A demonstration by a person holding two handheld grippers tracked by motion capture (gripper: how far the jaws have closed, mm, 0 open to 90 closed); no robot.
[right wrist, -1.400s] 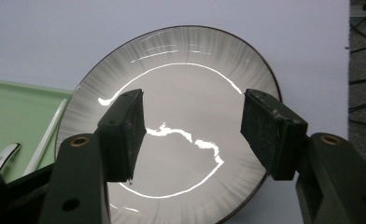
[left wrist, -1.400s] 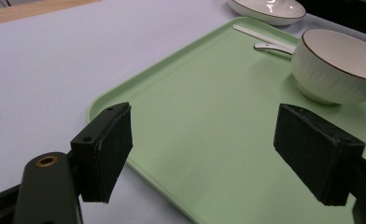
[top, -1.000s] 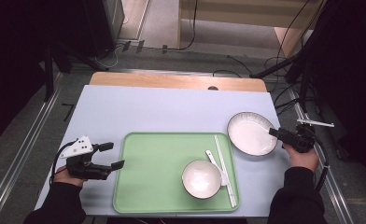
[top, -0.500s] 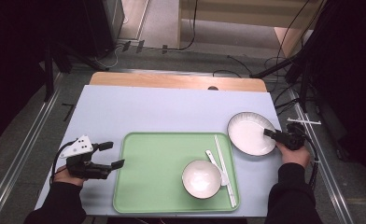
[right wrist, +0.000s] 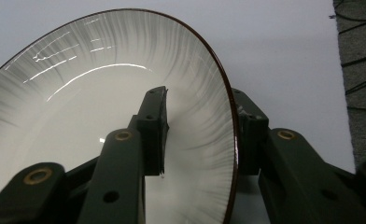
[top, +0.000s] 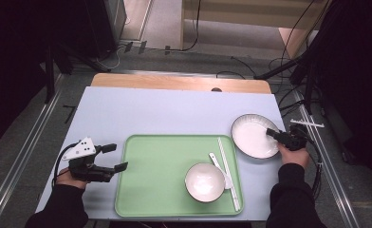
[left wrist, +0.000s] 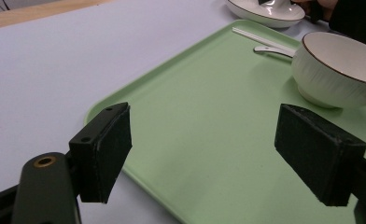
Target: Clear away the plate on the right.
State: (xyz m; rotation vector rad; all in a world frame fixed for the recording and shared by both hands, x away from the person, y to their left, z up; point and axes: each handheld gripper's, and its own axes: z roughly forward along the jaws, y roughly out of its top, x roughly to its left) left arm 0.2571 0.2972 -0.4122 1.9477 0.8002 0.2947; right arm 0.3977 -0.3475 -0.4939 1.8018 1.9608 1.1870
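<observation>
- The plate lies on the table, just right of the tray, at the right hand's side and well apart from the left one.
- The right gripper straddles the plate's right rim: in the right gripper view one jaw stands over the inner face, the other outside and under the rim. The jaws have just been closing, with the rim between them; a gap still shows at the inner pad, so the grip looks not yet firm.
- Judgement: the coming move turns on this rim lying edgewise between the pads, so the closing must run across the plate's thickness.
- The left gripper rests wide open and holding nothing, at the tray's left edge.
- Plate: round, shallow, glazed white with fine grey radial streaks and a dark rim line; glossy, likely slippery.
- The tray is matt green plastic, rectangular with rounded corners; on it are a ribbed white bowl, a spoon and white chopsticks.
</observation>
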